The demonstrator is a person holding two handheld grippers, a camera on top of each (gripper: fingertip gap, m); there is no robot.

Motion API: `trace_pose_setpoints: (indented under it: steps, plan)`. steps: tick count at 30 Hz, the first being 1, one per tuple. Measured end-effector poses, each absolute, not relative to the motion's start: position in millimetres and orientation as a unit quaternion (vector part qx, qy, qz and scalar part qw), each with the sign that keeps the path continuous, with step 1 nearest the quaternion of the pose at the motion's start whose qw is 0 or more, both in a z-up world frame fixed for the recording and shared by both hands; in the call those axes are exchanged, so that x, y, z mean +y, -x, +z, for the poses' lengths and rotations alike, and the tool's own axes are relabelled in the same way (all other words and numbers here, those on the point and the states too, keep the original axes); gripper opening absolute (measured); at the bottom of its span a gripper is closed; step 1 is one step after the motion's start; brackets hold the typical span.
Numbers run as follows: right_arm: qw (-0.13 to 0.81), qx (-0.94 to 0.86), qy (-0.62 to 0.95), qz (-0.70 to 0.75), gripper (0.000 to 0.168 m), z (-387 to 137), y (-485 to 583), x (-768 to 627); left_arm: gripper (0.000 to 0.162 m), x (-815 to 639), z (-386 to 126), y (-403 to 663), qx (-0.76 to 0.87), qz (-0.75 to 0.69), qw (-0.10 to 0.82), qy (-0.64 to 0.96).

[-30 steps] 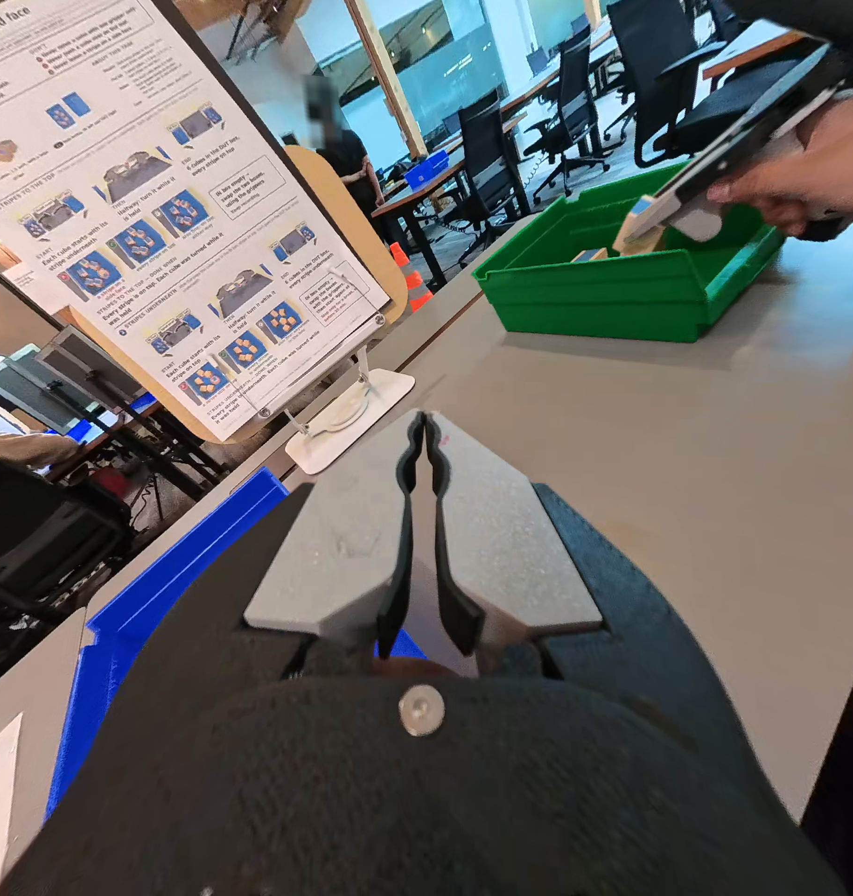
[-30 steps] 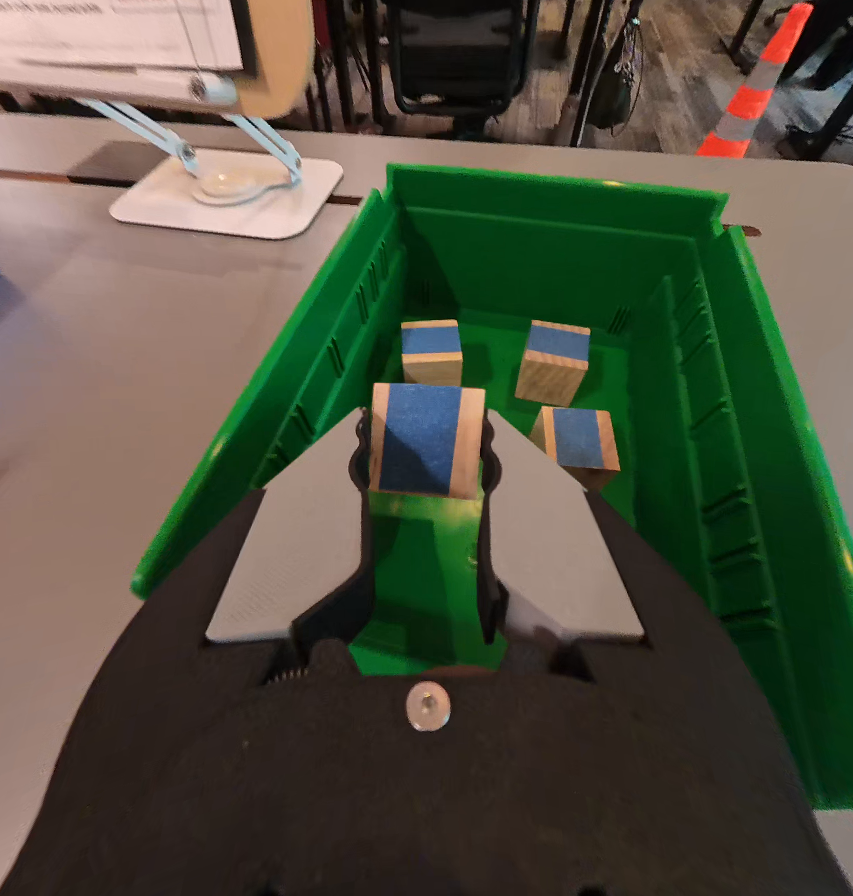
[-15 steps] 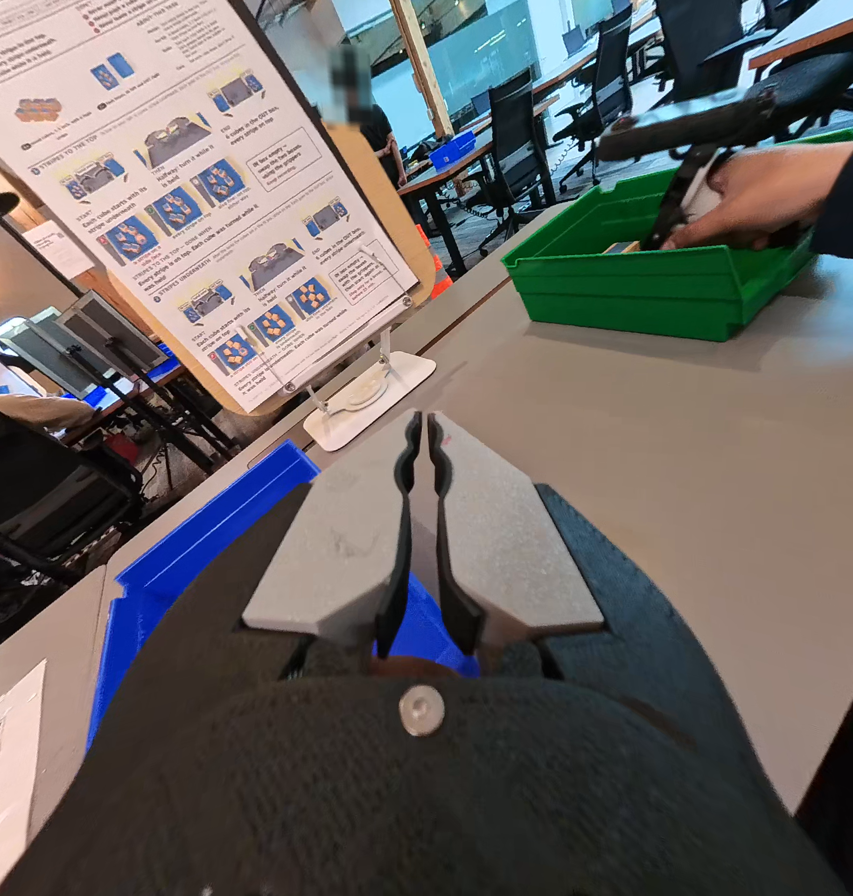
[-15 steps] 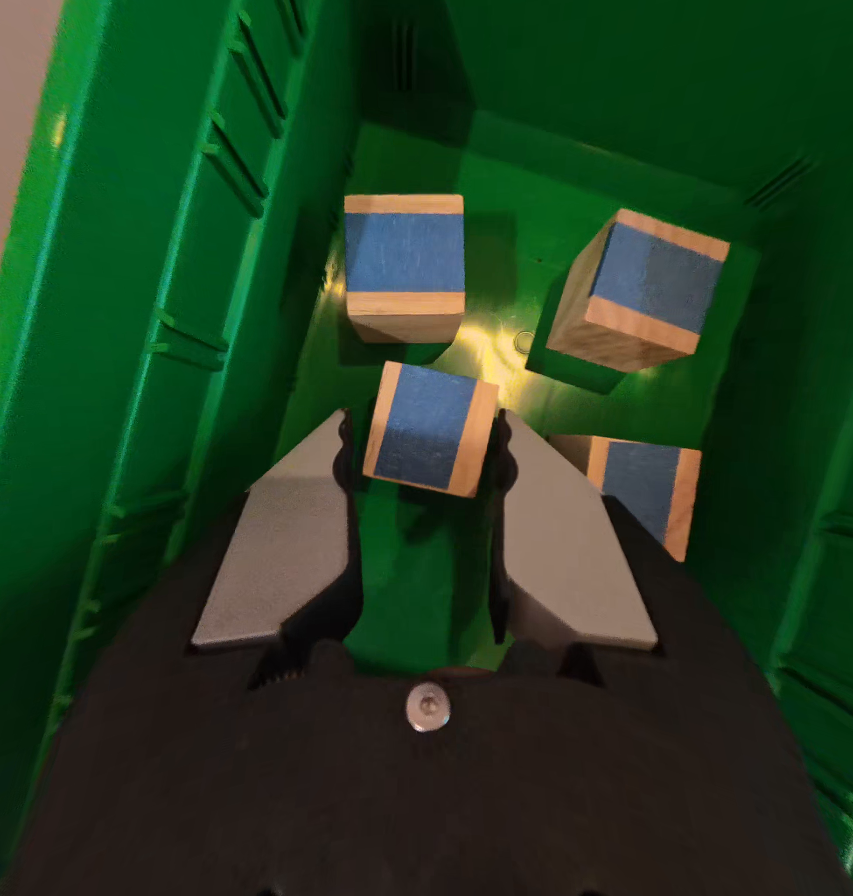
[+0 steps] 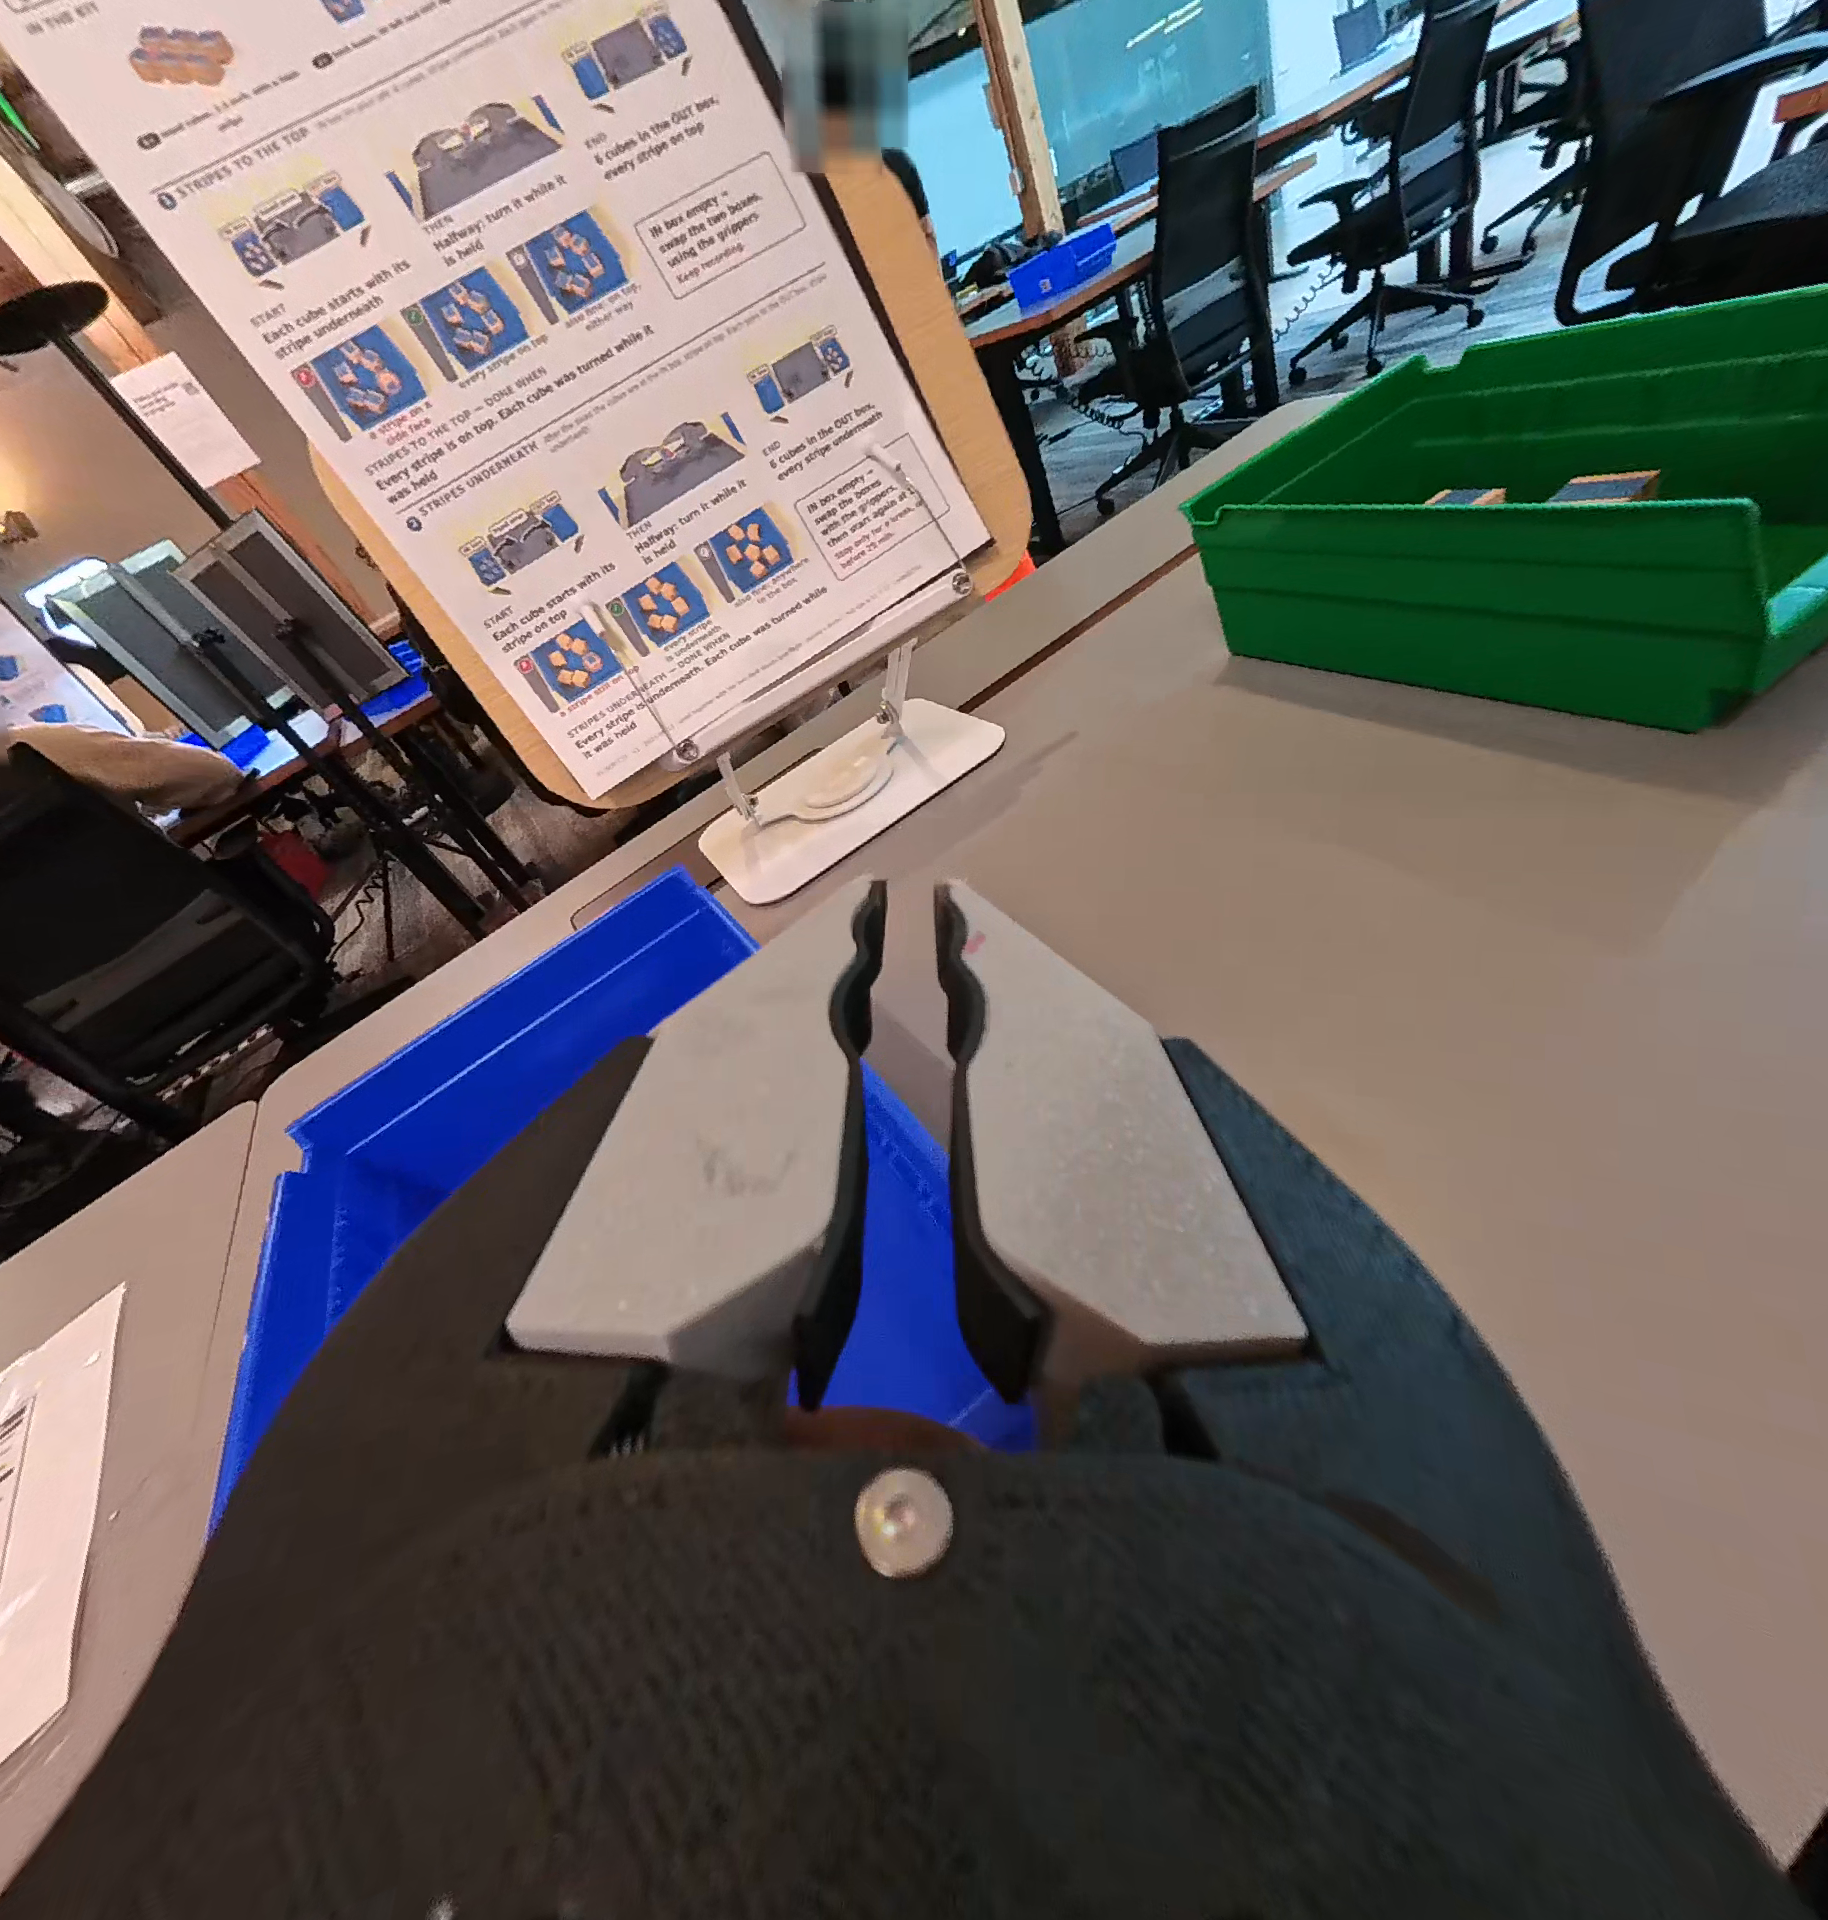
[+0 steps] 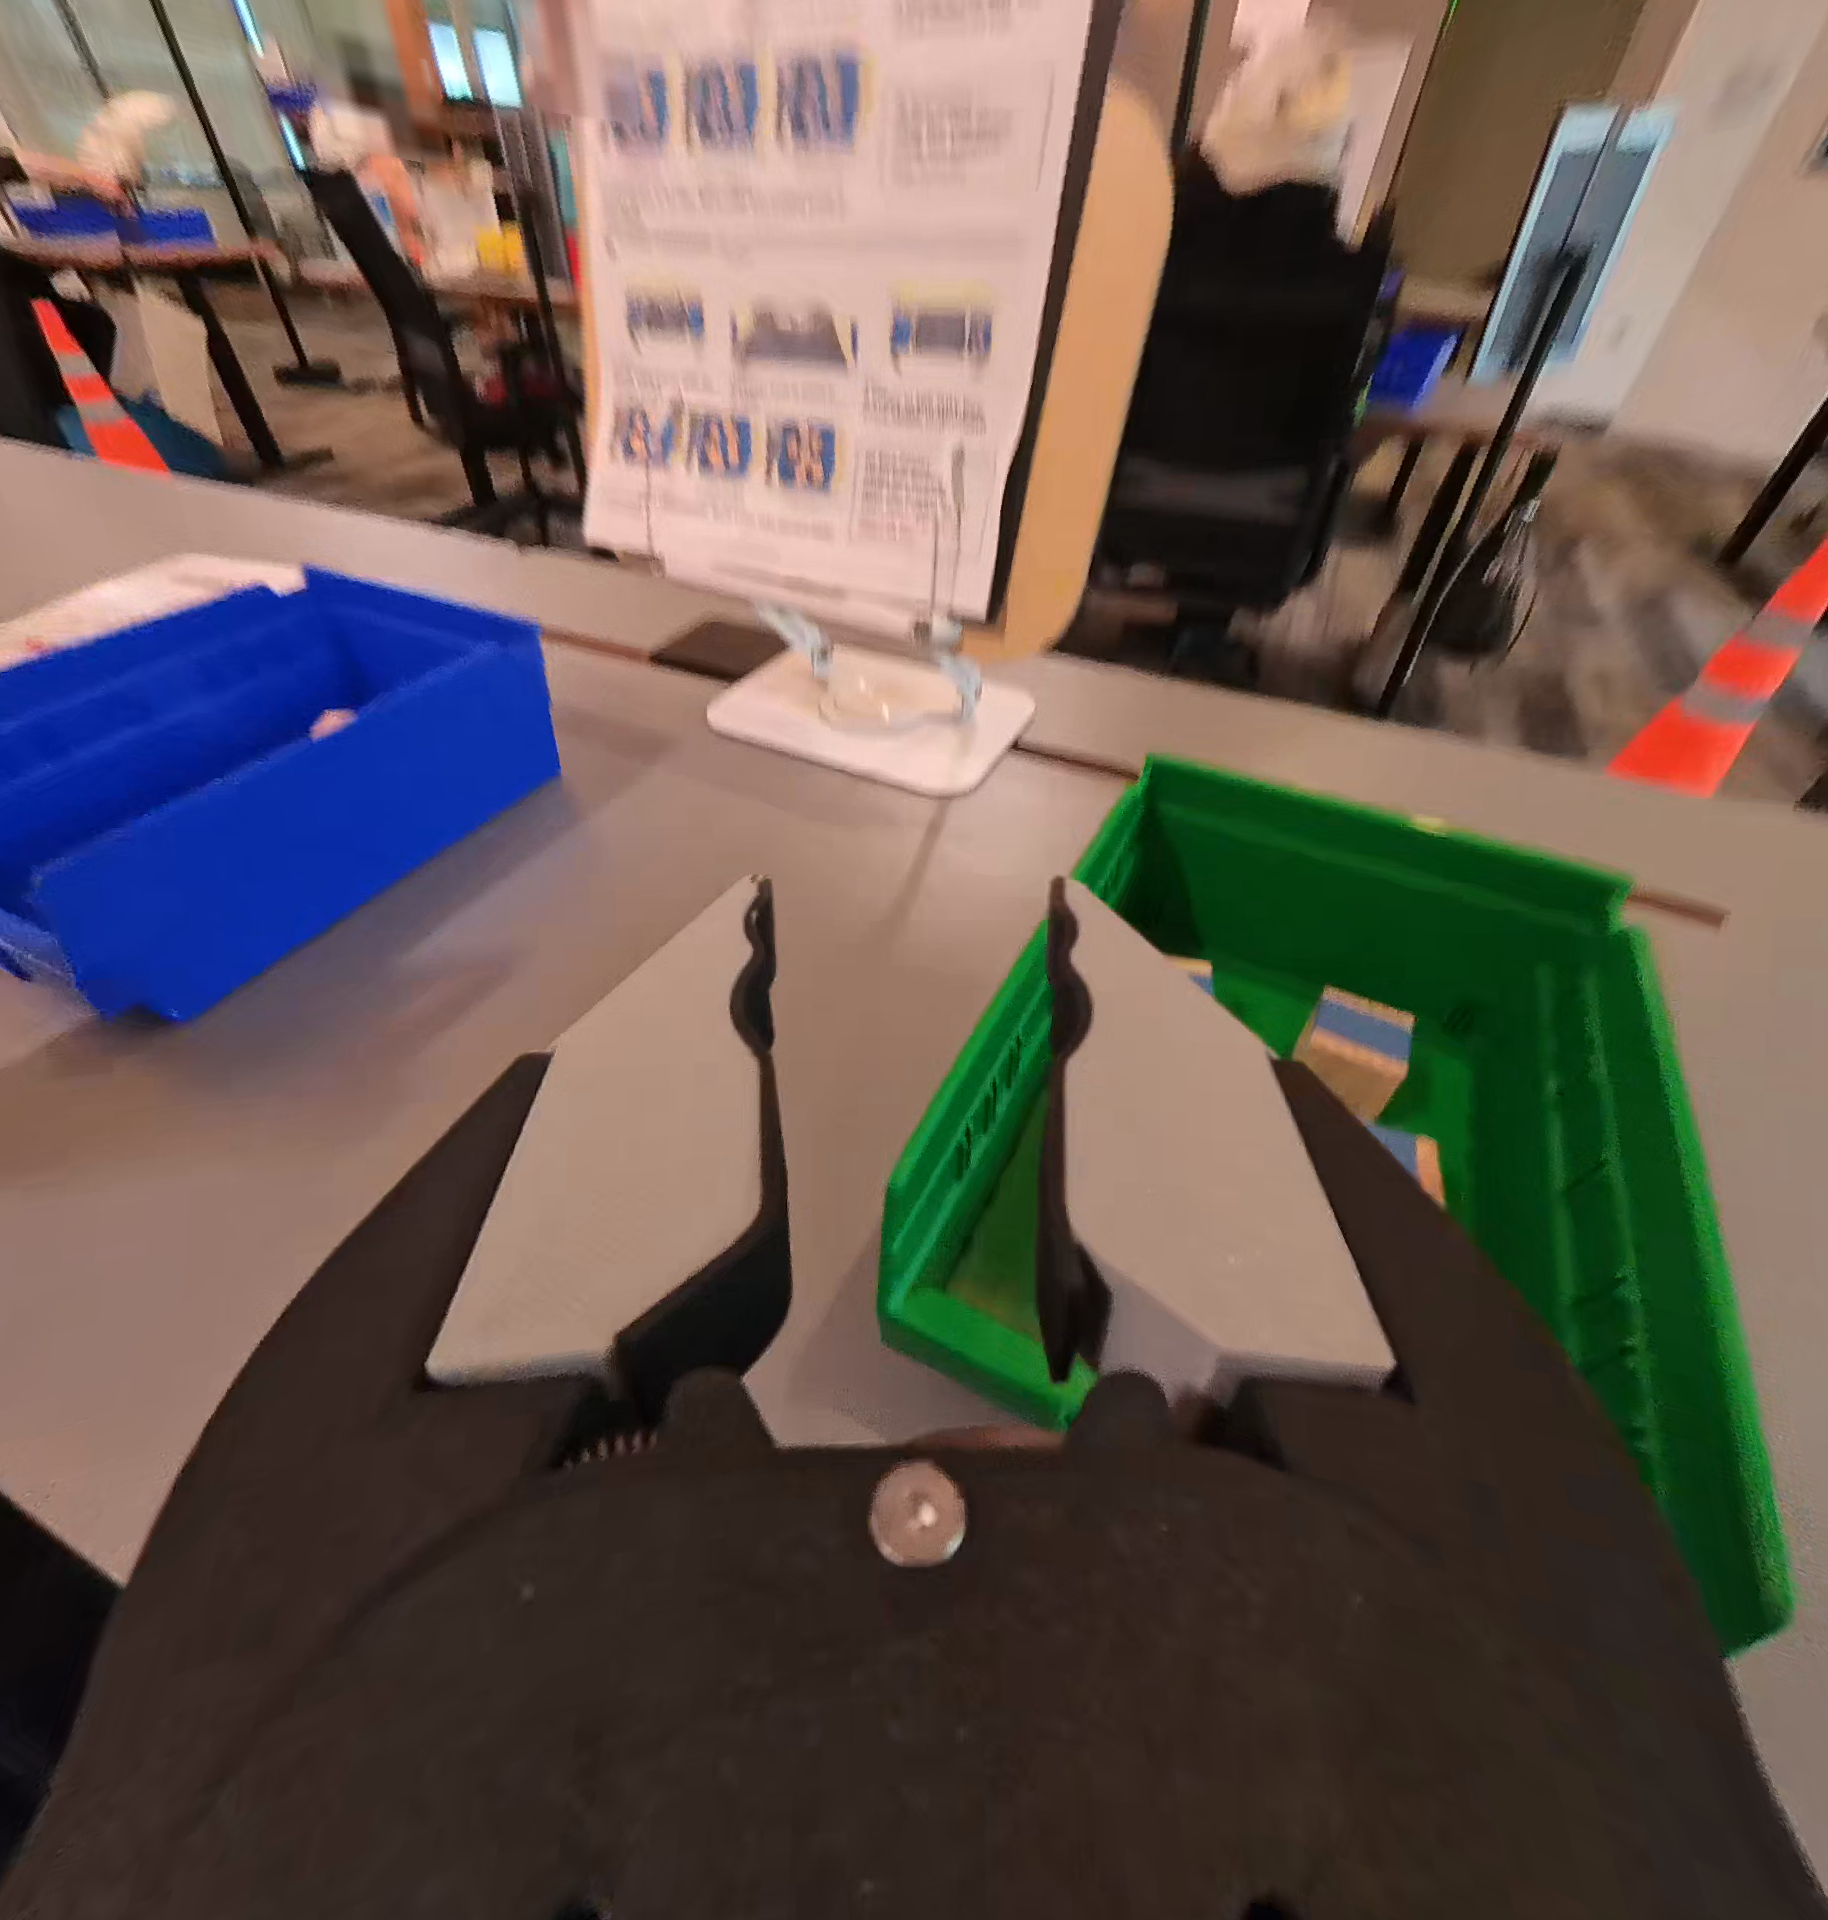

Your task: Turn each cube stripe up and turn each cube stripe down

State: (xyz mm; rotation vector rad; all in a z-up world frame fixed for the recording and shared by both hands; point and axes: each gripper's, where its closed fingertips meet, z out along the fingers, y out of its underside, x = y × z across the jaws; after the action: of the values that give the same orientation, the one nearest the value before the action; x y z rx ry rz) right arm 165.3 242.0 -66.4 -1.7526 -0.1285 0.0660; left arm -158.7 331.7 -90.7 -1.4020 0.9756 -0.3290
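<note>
Several wooden cubes with a blue stripe on top lie in the green bin. One cube shows past my right finger. Two cube tops show over the green bin's wall in the left wrist view. My right gripper is open and empty, above the table just left of the green bin. My left gripper is empty with its jaws a narrow gap apart, above the near end of the blue bin. The blue bin's inside is mostly hidden.
The blue bin stands at the left of the grey table. An instruction board on a white stand stands at the back between the bins. A paper sheet lies left of the blue bin. Chairs, desks and an orange cone stand behind.
My right gripper let go of the cube in the green bin, then pulled up and back to the left, open. My left gripper moved over the blue bin and its jaws parted a little.
</note>
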Motion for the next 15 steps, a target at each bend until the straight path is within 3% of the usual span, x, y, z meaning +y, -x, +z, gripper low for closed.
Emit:
trace_pose_setpoints:
  steps: [15]
  plan:
    - [0.696, -0.125, 0.705, 0.052, 0.055, -26.3, -115.2, 222.4, 0.008, 352.7, -92.3, 178.5, 0.389, -0.140, 0.654, 0.634]
